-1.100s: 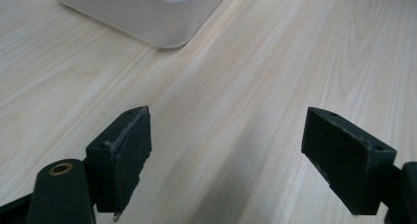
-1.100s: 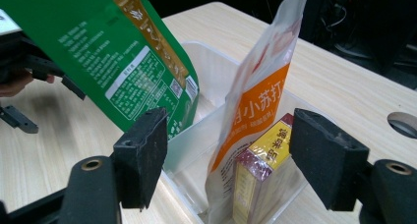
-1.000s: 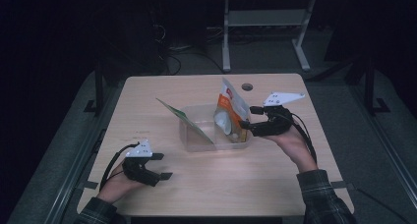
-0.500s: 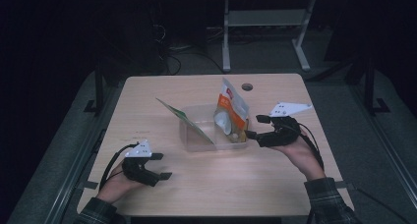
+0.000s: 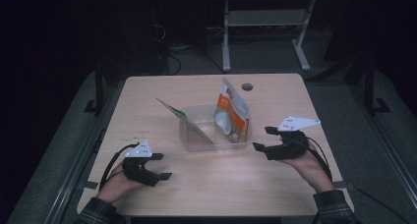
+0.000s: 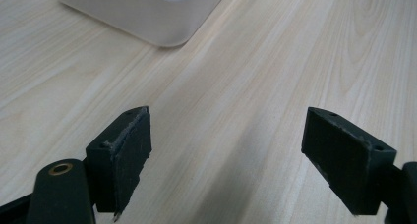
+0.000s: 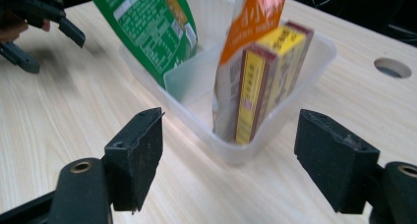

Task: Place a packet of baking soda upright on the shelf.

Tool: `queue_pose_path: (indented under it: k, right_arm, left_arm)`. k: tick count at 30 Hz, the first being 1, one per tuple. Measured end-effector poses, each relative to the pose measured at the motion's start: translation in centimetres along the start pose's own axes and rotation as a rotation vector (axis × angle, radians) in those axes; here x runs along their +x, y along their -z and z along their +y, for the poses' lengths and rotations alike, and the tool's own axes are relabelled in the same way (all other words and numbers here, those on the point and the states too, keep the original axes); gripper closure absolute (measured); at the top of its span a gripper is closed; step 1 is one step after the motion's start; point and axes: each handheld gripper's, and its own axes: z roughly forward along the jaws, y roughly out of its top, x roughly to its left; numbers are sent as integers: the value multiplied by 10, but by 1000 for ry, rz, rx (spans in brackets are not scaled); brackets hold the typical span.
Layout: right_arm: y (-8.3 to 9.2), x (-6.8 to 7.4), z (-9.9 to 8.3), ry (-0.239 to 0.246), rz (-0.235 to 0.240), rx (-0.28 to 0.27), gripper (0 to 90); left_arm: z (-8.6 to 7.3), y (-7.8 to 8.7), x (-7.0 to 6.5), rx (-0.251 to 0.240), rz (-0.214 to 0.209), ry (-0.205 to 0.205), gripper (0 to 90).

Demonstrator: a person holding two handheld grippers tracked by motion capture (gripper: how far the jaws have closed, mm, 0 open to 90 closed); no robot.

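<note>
Now right tongs (image 5: pixel 261 139) spread, opening wider, empty, orange pouch (image 5: pixel 232 106) upright in clear bin (image 5: pixel 196 141), left tongs (image 5: pixel 161 166) spread.

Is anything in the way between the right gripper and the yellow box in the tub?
Yes. The tub's clear wall stands between the right gripper and the yellow box. The table between gripper and tub is bare, and the jaws are open with nothing in them.
</note>
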Motion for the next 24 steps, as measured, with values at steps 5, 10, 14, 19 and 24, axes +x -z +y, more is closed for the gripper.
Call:
queue_pose_path:
  k: [5, 10, 14, 19, 24]
  right_arm:
    - [2, 3, -14, 0, -20, 13, 242]
    - [2, 5, -26, -4, -34, 25, 221]
    - [1, 7, -38, -11, -37, 44, 202]
    - [-6, 12, -60, -12, -28, 108, 190]
    - [-14, 18, -70, 12, -20, 176, 168]
  left_arm:
    - [0, -1, 0, 5, -2, -8, 186]
    - [0, -2, -2, 15, -12, -14, 186]
    - [0, -3, -3, 18, -16, -19, 186]
    - [0, -2, -3, 23, -19, -27, 185]
    - [0, -3, -5, 32, -29, -33, 186]
